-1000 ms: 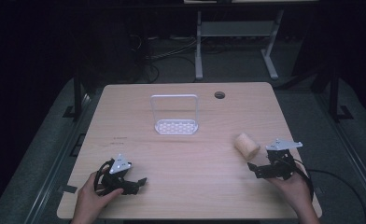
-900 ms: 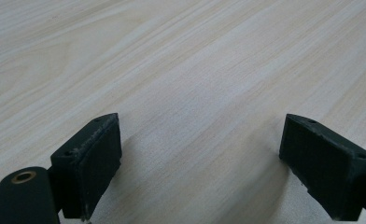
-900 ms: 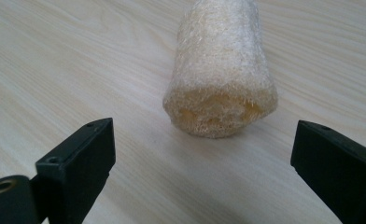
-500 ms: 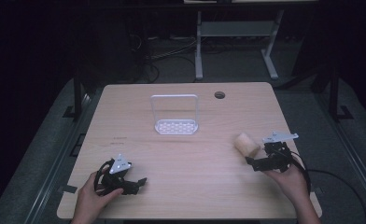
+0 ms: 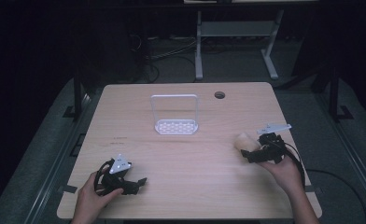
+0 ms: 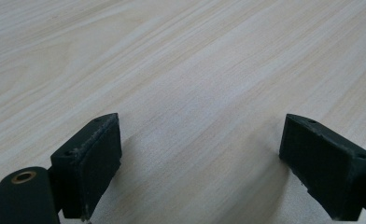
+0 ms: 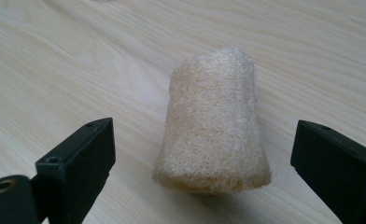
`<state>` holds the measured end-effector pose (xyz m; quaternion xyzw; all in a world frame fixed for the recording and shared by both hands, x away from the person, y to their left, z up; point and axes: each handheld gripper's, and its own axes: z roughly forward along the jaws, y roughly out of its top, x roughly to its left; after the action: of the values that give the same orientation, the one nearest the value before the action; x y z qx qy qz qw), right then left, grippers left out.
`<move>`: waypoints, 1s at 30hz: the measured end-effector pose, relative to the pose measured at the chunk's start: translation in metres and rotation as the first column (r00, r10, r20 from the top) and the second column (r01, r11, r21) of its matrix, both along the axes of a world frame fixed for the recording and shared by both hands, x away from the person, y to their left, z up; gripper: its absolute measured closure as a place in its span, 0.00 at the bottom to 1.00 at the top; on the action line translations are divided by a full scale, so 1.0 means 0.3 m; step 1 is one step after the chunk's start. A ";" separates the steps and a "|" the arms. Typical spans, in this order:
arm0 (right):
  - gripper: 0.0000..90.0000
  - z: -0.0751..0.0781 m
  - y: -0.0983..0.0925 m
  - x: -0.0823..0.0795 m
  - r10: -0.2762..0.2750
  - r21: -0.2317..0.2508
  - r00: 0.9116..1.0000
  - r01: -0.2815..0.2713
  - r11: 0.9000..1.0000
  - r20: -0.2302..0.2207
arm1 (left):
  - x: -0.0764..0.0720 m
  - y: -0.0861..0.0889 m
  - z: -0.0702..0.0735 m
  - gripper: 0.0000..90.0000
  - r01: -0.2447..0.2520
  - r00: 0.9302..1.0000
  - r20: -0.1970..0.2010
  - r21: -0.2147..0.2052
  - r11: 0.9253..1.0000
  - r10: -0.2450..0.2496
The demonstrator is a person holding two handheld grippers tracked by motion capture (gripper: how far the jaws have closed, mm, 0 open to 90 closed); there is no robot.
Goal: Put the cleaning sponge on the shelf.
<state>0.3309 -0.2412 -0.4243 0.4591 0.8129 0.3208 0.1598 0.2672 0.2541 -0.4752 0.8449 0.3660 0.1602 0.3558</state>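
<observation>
While the right gripper [image 5: 251,154] sits low at the right side of the wooden table [image 5: 186,158], its jaws stand wide apart with the loofah piece [image 7: 214,135] lying on the tabletop between them, not yet touched on either side. We note from the high view that the same loofah piece [image 5: 244,141] lies just in front of that gripper, right of centre and well apart from the white wire rack [image 5: 175,116] standing upright toward the far middle of the table. Seen along the right gripper's own jaws, the loofah is a pale, fibrous, roughly cylindrical lump, its wider end toward the camera. The left gripper [image 5: 134,183] rests near the front left corner, jaws also spread, with nothing but bare wood between them. We judge the step in hand to be the approach for a grasp on the loofah. Next move, in our estimate: ease forward a little so the pads flank its middle, then close gently; the material looks soft and light, so it may squash or roll if pinched off-centre.
</observation>
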 end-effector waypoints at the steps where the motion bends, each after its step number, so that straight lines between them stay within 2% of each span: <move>1: 0.07 -0.001 0.007 0.008 0.002 -0.009 1.000 -0.002 1.000 -0.002 | 0.000 0.000 0.000 0.14 -0.001 1.000 0.000 0.000 1.000 0.001; 12: 0.07 -0.014 0.037 0.059 0.004 -0.030 1.000 -0.005 1.000 -0.025 | 0.000 0.000 0.000 0.14 -0.001 1.000 0.000 0.000 1.000 0.001; 16: 0.13 -0.025 0.046 0.077 0.006 -0.032 0.999 -0.007 0.999 -0.031 | 0.000 0.000 0.000 0.14 0.000 1.000 -0.001 0.001 1.000 0.000; 21: 0.15 -0.043 0.051 0.092 -0.001 -0.048 0.999 -0.002 0.999 -0.053 | 0.000 0.000 0.001 0.14 0.001 1.000 -0.002 0.001 1.000 -0.001; 30: 0.16 -0.060 0.053 0.108 -0.003 -0.056 0.998 0.000 0.998 -0.064 | 0.000 0.000 0.001 0.14 0.001 1.000 -0.003 0.002 1.000 -0.001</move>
<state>0.3634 -0.2254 -0.4424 0.4652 0.8259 0.2827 0.1466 0.2671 0.2542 -0.4750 0.8458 0.3657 0.1592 0.3544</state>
